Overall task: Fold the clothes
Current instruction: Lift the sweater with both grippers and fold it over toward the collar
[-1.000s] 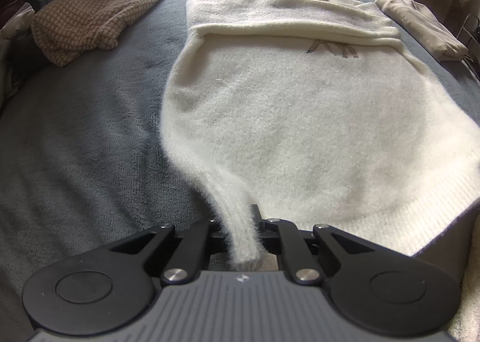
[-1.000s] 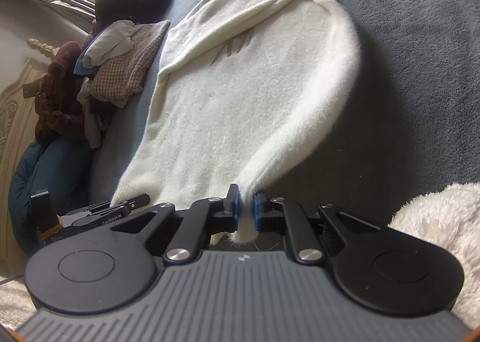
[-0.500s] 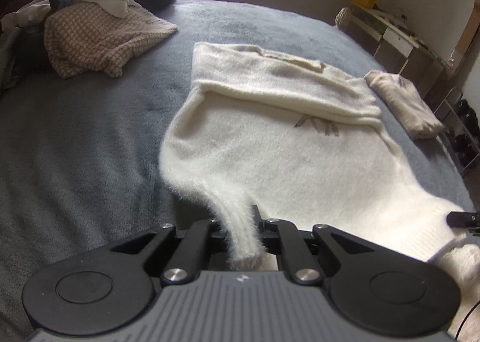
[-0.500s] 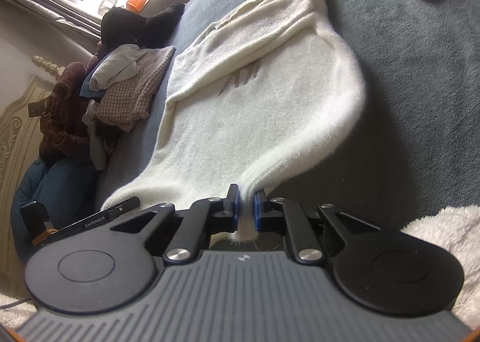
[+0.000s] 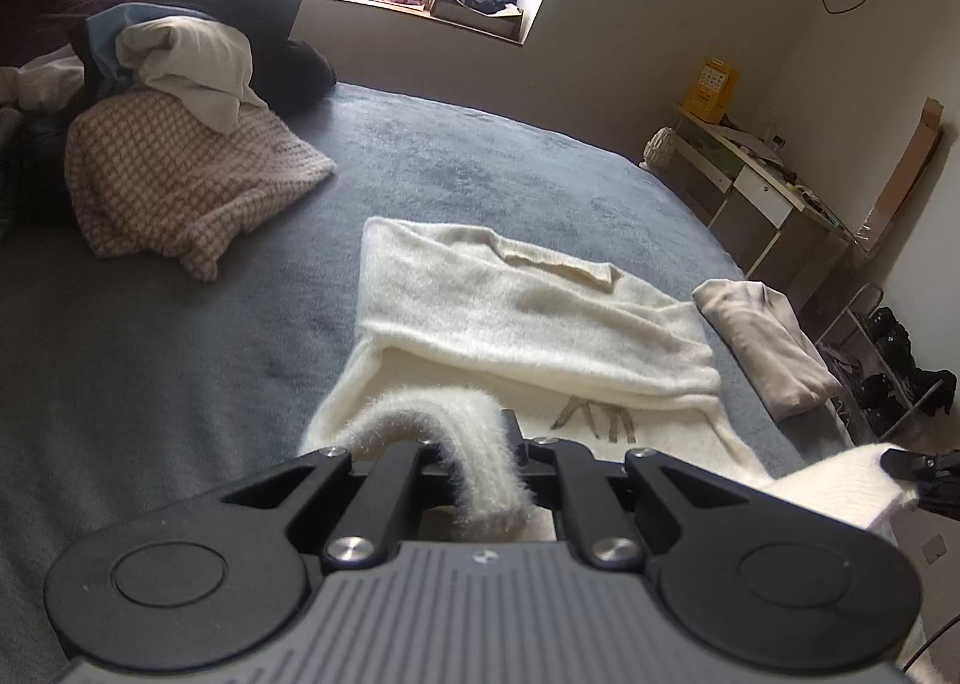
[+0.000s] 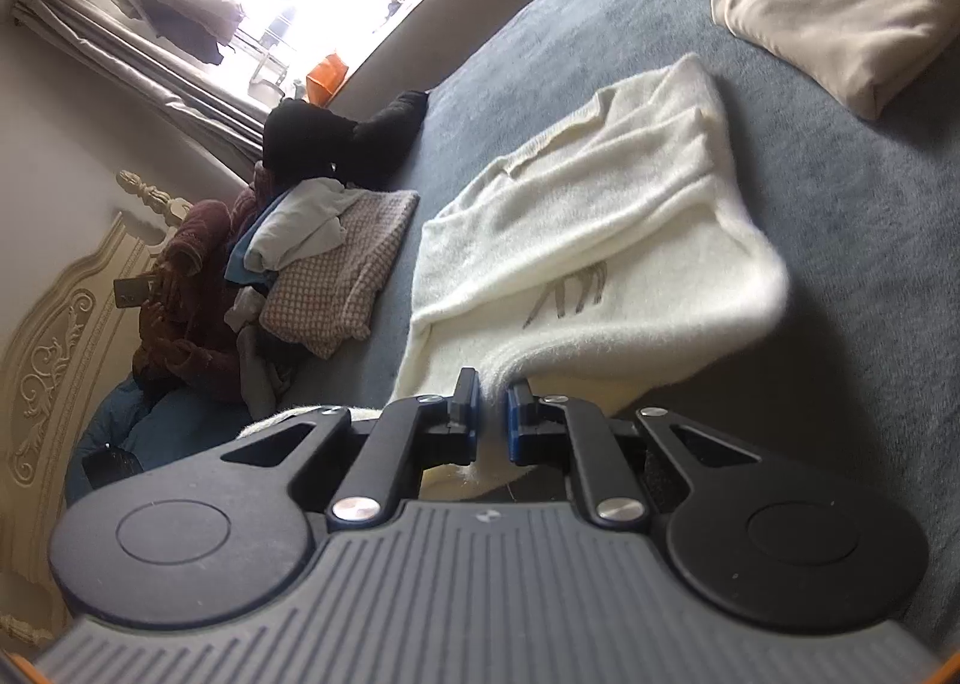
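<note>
A fluffy cream sweater point(image 5: 540, 324) with a small brown mark on it lies on the grey bed point(image 5: 180, 336), its upper part folded over. My left gripper point(image 5: 480, 456) is shut on one bottom corner of it, and the fabric arches up from the bed into the jaws. In the right wrist view the same cream sweater point(image 6: 588, 240) rises off the bed toward my right gripper point(image 6: 493, 408), which is shut on the other bottom corner. The right gripper's tip point(image 5: 918, 471) shows at the right edge of the left wrist view, holding that corner.
A pile of unfolded clothes point(image 5: 180, 168) topped by a checked garment sits at the far left of the bed. A folded beige garment point(image 5: 768, 348) lies to the right of the sweater. A person point(image 6: 180, 300) sits by the headboard. A desk point(image 5: 756, 192) lines the right wall.
Both grippers have risen with the sweater's bottom corners, lifting the hem off the bed. The views have tilted up, so the window and walls now show.
</note>
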`<act>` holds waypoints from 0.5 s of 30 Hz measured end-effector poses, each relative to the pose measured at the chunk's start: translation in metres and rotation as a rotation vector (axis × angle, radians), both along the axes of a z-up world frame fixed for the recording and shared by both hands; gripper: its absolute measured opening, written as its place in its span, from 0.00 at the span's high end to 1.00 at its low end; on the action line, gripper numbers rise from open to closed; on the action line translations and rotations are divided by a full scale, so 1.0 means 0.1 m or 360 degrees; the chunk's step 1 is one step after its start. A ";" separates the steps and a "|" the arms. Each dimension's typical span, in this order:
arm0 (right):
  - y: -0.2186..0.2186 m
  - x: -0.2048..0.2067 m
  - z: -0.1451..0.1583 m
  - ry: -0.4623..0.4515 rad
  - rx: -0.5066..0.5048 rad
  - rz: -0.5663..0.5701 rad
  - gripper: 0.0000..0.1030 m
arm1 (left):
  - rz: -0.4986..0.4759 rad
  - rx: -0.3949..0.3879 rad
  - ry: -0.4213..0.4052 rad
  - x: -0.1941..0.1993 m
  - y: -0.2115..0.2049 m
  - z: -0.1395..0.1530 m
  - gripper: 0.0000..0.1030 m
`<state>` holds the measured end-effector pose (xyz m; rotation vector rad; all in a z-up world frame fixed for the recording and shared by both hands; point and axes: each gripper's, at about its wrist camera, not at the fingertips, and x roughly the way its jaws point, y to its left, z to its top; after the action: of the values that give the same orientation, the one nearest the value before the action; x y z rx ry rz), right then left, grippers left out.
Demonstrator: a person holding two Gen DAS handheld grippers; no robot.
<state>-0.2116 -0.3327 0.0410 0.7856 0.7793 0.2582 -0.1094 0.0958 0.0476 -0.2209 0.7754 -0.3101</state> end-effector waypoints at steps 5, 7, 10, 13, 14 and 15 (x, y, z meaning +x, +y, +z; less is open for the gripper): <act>-0.22 0.33 0.06 -0.0076 0.0030 -0.0070 0.93 | 0.0053 0.0011 -0.0074 0.43 -0.14 0.10 0.93; -0.32 0.48 0.06 -0.0099 0.0036 -0.0105 0.93 | 0.0074 0.0022 -0.0094 0.63 -0.22 0.11 0.93; -0.47 0.74 0.02 -0.0124 0.0058 -0.0161 0.93 | 0.0080 0.0059 -0.0133 0.96 -0.34 0.08 0.93; -0.61 1.07 -0.08 -0.0130 0.0083 -0.0216 0.93 | 0.0081 0.0102 -0.0156 1.27 -0.47 0.03 0.93; -0.65 1.18 -0.11 -0.0130 0.0089 -0.0231 0.93 | 0.0079 0.0119 -0.0153 1.38 -0.51 0.01 0.93; -0.68 1.30 -0.15 -0.0130 0.0097 -0.0245 0.93 | 0.0081 0.0131 -0.0143 1.49 -0.54 -0.03 0.93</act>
<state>-0.0817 -0.4011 0.0259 0.8825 0.6331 0.1755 0.0396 0.0413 0.0442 -0.1482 0.6912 -0.2381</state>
